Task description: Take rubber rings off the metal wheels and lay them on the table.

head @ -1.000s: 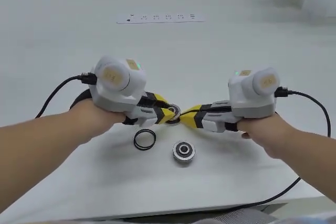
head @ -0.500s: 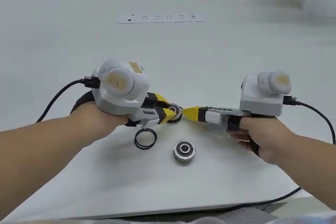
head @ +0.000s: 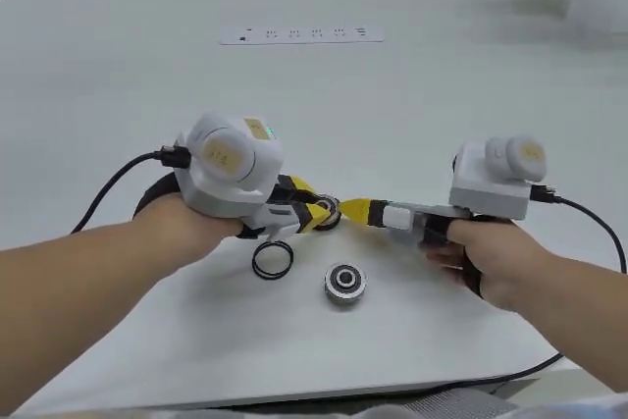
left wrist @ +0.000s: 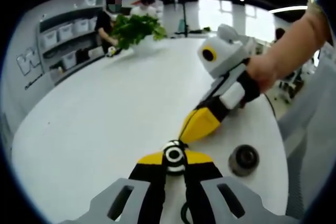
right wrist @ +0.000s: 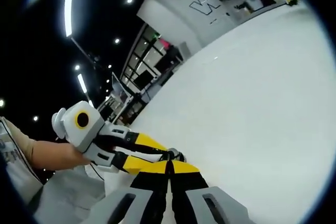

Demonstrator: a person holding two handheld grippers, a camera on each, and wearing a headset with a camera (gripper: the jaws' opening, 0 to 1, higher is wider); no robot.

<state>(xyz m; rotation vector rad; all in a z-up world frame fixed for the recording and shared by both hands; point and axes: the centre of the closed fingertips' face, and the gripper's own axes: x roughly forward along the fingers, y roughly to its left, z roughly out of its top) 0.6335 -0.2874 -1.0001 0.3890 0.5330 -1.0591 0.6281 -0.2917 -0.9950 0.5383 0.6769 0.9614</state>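
The left gripper (head: 316,214) is clamping a wheel (head: 327,211). The right gripper (head: 355,210), jaws closed together, is touching that wheel's rim, while a loose ring (head: 273,259) and second wheel (head: 344,282) are lying on the table (head: 392,95) just nearer the person.

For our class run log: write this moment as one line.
left gripper: shut on held wheel | right gripper: shut, tip at held wheel | table: loose ring, second wheel
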